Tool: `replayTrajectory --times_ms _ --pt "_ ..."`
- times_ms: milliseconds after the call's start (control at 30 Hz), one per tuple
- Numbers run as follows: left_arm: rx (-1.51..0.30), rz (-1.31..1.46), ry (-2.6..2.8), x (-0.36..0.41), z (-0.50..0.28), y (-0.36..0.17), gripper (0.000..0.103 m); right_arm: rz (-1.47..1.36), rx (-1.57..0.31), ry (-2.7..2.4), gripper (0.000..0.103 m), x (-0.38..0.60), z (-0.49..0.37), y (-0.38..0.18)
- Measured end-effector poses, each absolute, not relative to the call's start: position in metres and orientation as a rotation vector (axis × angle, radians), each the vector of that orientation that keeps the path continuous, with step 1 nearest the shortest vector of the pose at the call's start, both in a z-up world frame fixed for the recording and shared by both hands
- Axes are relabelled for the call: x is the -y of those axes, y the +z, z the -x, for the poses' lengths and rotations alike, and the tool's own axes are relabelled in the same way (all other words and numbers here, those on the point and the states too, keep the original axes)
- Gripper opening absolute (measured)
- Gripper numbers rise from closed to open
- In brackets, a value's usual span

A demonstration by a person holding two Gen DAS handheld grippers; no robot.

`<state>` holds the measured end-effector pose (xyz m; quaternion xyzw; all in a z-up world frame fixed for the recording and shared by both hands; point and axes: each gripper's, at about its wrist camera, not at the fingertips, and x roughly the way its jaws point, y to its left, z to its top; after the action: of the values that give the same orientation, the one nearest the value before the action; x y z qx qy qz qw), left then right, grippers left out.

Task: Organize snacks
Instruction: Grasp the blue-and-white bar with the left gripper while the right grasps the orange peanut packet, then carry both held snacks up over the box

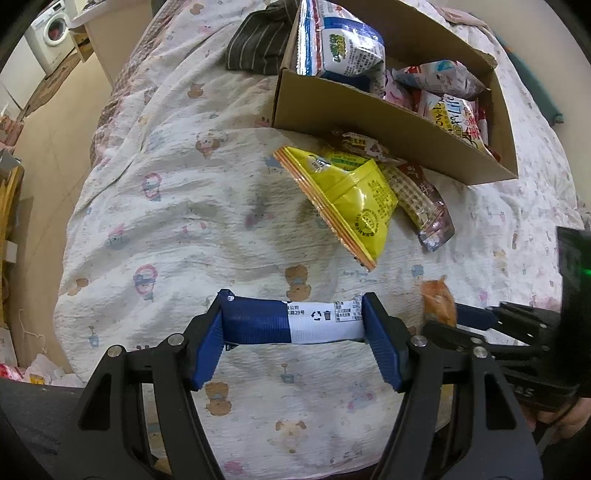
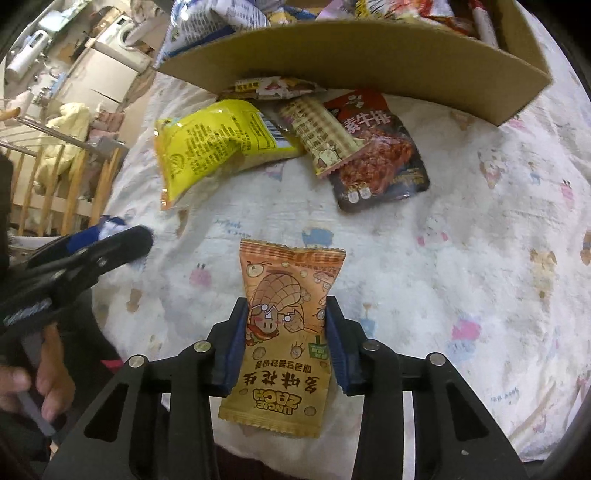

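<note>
Cartoon-print quilt point(image 1: 177, 206) on bed; washing machine point(image 1: 51, 33) beyond.

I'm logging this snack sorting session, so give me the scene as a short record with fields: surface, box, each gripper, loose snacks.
surface: bed with cartoon-print sheet
box: open cardboard box, already holding several snack packs
left gripper: shut on blue and white packet, gripped by its two ends
right gripper: shut on orange peanut packet
loose snacks: yellow bag, tan checked packet and dark red pouch, lying in front of the box
</note>
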<state>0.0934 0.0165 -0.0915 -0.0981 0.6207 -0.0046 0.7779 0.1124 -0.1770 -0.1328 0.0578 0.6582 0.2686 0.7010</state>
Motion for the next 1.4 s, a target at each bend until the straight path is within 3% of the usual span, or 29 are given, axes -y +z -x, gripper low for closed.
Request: replayTrajectory --times_ms 600,1200,1400 --pt "-1.099 0.161 -0.028 -0.011 -0.162 0.008 0.066 -0.285 -1.07 0.562 0.041 0.221 -0.171 -0.012" --pt "-0.891 0.008 -0.043 0.016 -0.265 0.024 0.066 -0.312 -0.974 0.446 0.041 0.229 -0.256 -0.032" --pt "-0.927 0.079 -0.097 0.016 -0.284 0.005 0.066 -0.298 -0.969 0.437 0.041 0.223 -0.263 -0.039"
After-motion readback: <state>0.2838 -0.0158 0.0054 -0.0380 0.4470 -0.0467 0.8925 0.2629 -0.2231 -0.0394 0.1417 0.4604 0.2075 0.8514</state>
